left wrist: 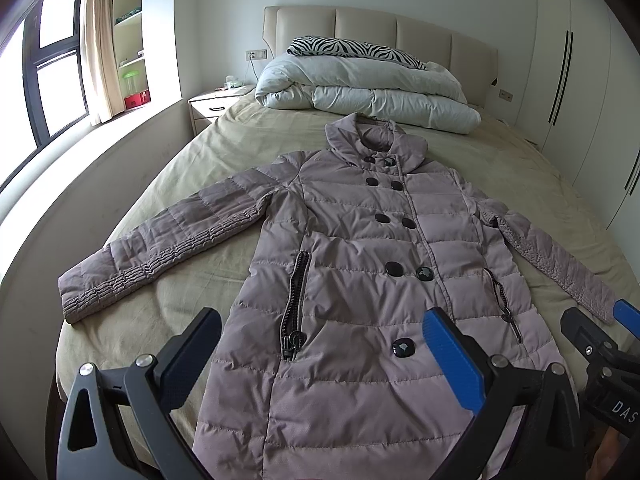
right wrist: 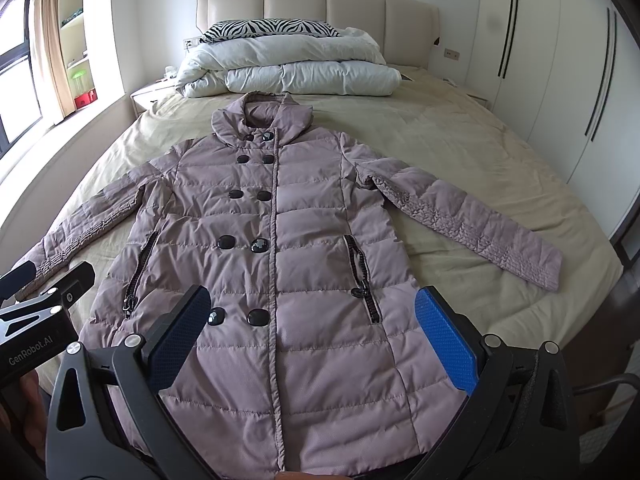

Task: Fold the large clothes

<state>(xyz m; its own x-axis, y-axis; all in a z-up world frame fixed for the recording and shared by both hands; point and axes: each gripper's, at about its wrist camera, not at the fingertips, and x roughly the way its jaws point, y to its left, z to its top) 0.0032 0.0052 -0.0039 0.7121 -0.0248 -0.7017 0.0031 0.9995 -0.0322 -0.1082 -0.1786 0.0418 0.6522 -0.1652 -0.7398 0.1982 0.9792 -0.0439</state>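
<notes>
Left wrist: one quilted coat flat on bed, two sleeves spread, left gripper jaws apart over hem, nightstand visible; right wrist: same coat, right gripper apart, both zip pockets clear.

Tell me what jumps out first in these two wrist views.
A mauve quilted puffer coat lies flat, front up and buttoned, on the tan bed, both sleeves spread outward. Beyond its collar, a folded white duvet with a zebra-print pillow on top sits against the headboard. Both grippers, left and right, hover open over the hem, fingers empty.
</notes>
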